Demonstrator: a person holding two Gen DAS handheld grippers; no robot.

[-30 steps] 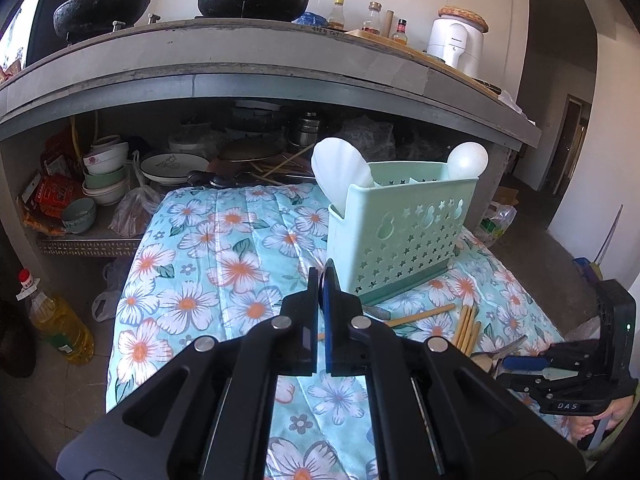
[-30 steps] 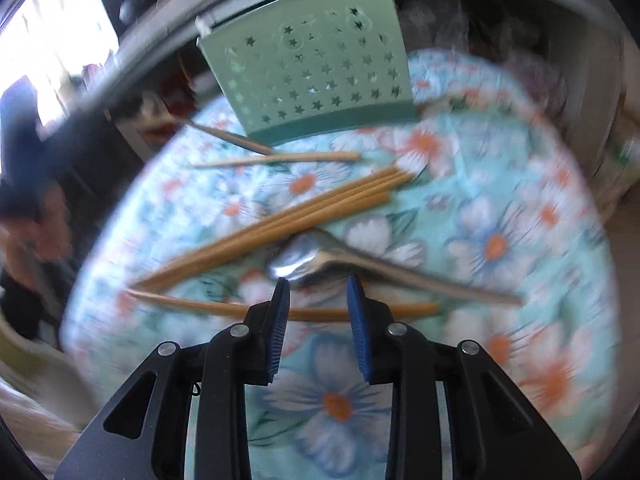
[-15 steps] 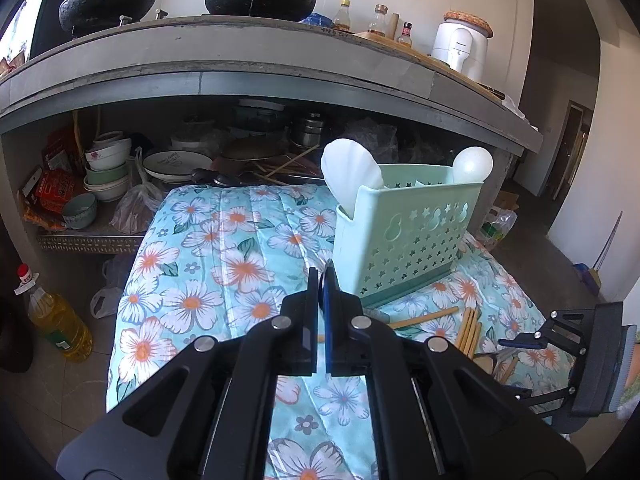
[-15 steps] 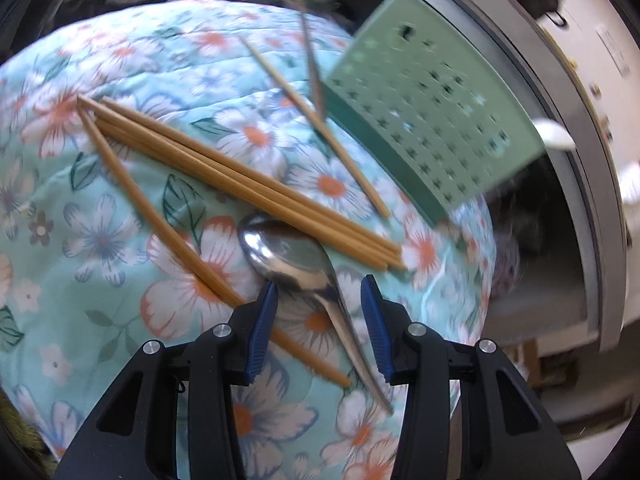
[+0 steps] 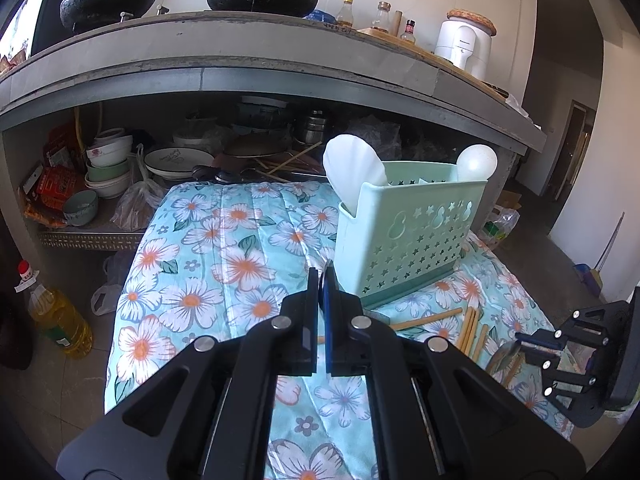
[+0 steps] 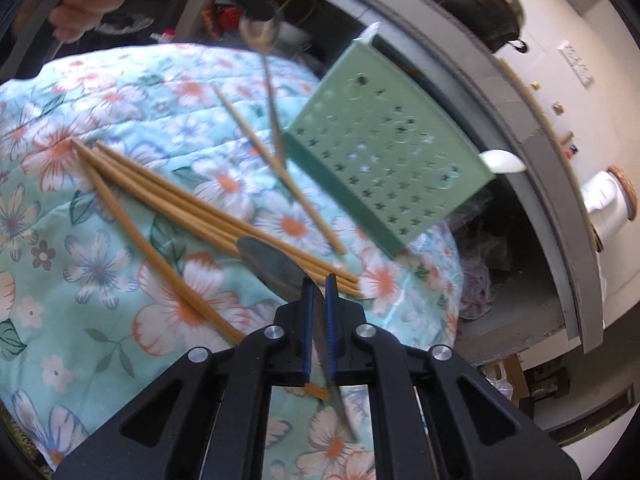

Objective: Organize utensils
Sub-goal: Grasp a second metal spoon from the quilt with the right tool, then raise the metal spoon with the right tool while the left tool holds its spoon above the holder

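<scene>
Only the right wrist view shows the right gripper [image 6: 318, 280] clamped on one metal spoon [image 6: 276, 266] over five chopsticks [image 6: 192, 204], while the left view shows the empty, closed left gripper [image 5: 321, 276] near the basket [image 5: 404, 236] holding two white spoons [image 5: 352, 164].

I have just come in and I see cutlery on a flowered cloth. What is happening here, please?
A person is sorting utensils with a tool in each hand. The right tool is shut on a metal spoon above the flowered cloth, with wooden chopsticks lying loose there. The left tool is shut and holds nothing. The green holder stands on the cloth with two white utensils in it.
</scene>
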